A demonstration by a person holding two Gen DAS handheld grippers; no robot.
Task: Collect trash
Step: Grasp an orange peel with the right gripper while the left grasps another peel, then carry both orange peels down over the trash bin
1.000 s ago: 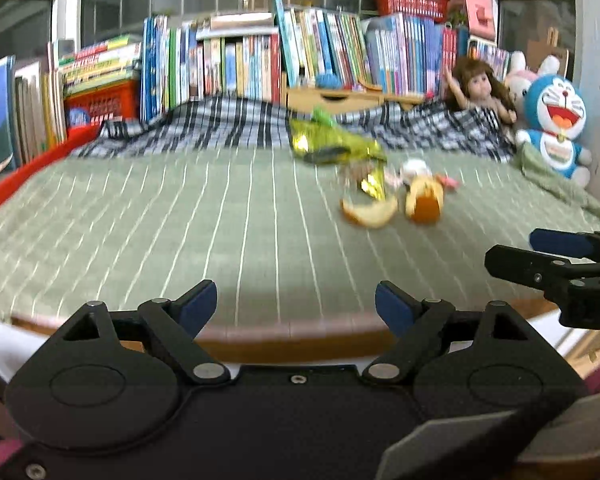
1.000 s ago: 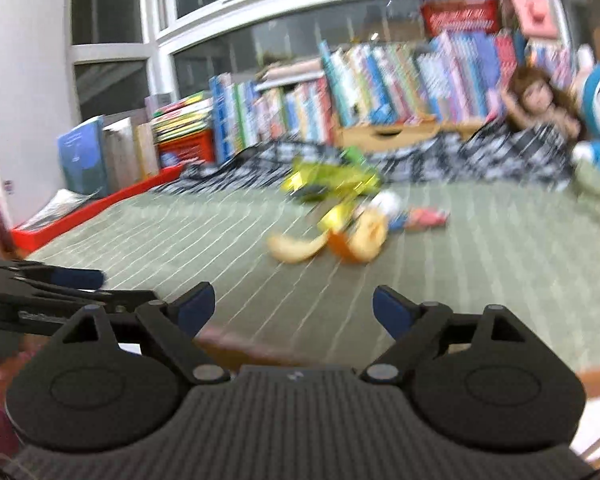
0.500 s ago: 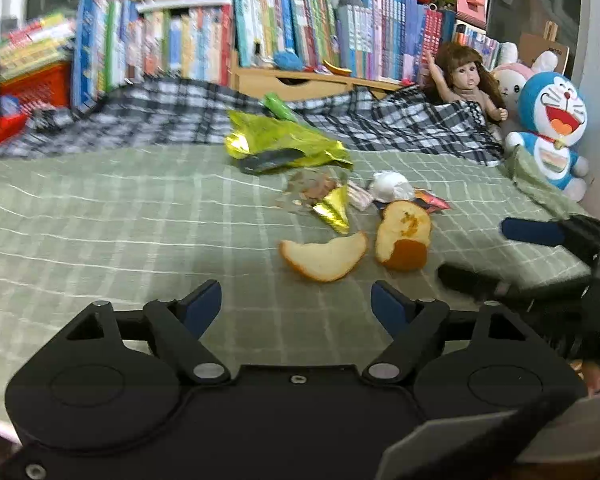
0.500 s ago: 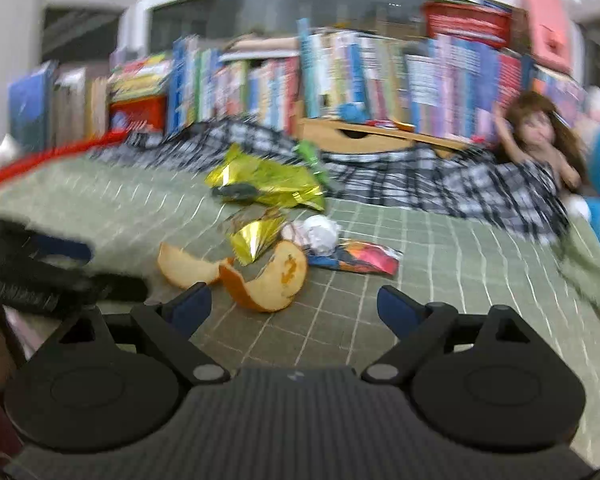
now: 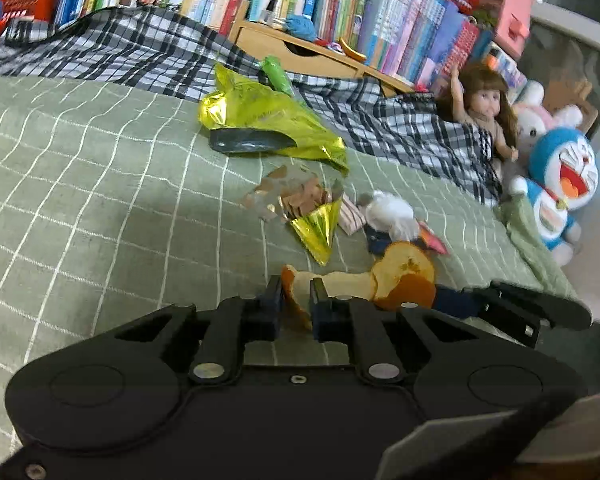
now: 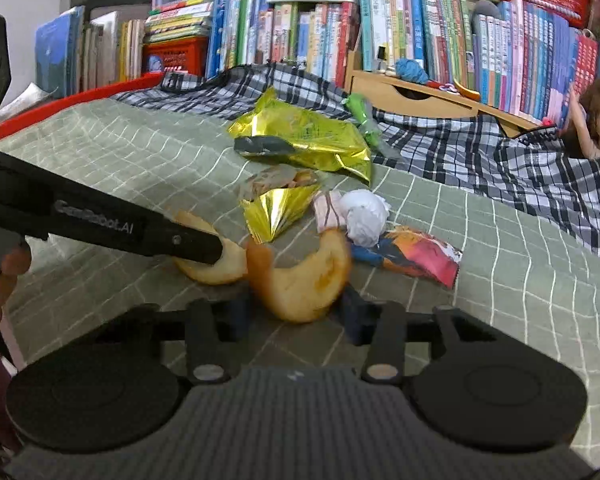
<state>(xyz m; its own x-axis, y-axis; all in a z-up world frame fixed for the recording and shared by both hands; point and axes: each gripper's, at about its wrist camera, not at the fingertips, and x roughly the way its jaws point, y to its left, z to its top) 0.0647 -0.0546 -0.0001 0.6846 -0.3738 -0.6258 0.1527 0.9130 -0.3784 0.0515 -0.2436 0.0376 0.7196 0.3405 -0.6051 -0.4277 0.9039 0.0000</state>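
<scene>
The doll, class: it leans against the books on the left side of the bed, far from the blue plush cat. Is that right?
Not quite. In the left wrist view the doll sits at the right side of the bed, close beside the blue plush cat.

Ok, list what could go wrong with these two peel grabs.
The left gripper, jaws just closed, pinches only the thin end of the flat peel; it may tear or slip. The right gripper, jaws just closing, spans the curled peel, which may buckle. Both sit close; lifting could knock them together.
</scene>
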